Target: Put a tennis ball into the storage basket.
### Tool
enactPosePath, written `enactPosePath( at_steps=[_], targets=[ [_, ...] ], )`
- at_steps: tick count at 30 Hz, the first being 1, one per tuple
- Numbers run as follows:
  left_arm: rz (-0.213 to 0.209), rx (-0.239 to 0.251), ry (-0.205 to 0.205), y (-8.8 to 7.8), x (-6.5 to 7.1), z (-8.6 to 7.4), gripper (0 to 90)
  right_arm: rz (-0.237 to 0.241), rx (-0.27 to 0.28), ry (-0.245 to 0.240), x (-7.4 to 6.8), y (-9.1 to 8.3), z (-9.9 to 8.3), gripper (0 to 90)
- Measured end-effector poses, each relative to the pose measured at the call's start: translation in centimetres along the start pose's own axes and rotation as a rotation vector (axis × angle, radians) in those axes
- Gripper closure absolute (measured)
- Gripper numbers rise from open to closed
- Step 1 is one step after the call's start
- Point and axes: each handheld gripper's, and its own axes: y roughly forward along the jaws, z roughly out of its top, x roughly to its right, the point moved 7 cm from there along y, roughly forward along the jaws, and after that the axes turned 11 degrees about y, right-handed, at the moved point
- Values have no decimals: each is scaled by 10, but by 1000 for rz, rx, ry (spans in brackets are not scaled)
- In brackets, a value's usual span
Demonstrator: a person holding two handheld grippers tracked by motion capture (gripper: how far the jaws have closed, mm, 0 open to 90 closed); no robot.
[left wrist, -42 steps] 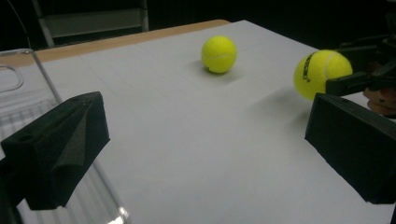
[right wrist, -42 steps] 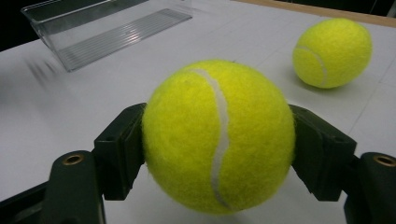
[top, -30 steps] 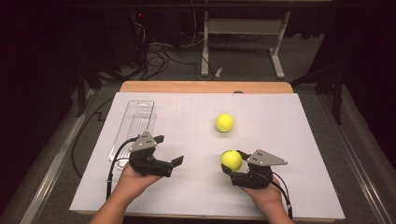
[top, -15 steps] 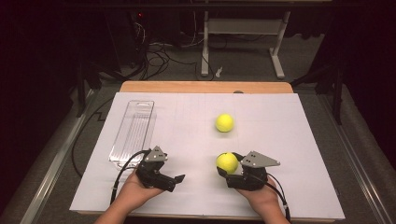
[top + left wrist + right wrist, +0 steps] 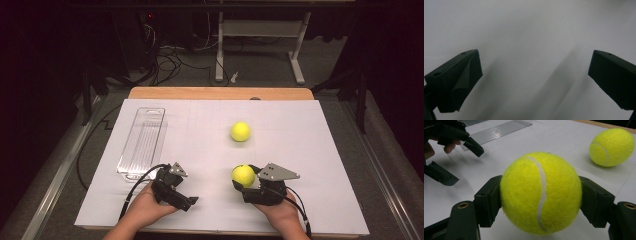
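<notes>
Yellow tennis ball [image 5: 541, 192] is clamped in the right gripper [image 5: 248, 181]; the squeeze should be kept firm and level. Left gripper [image 5: 186, 200] is held wide open, empty.

A wooden table [image 5: 220, 93] carries a white sheet [image 5: 300, 150] over most of its top. On the sheet lie 1 tennis ball [image 5: 240, 131], just beyond the right gripper [image 5: 245, 186], and 1 clear plastic tray [image 5: 142, 142], just beyond the left gripper [image 5: 187, 200].
</notes>
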Motion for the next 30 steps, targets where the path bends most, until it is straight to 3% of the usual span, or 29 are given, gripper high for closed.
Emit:
enactPosePath(
  at_steps=[5, 10, 14, 18, 21, 30],
  targets=[
    [-11, -39, 1, -1, 1, -1, 2, 5, -3, -5, -1, 1, 0, 276],
    [-35, -70, -15, -2, 2, 2, 6, 18, 1, 37, 1, 1, 1, 276],
    [-54, -113, -28, 1, 1, 4, 6, 15, -29, 19, 2, 6, 1, 276],
    [-76, -102, -54, 2, -1, 7, 6, 3, -62, 25, 6, 9, 4, 277],
    [-64, -142, -50, 4, -3, 6, 6, 2, -59, 29, 5, 10, 6, 277],
    [-91, -216, -59, -5, -2, 12, 7, 30, -38, -7, -6, 8, -4, 277]
  ],
)
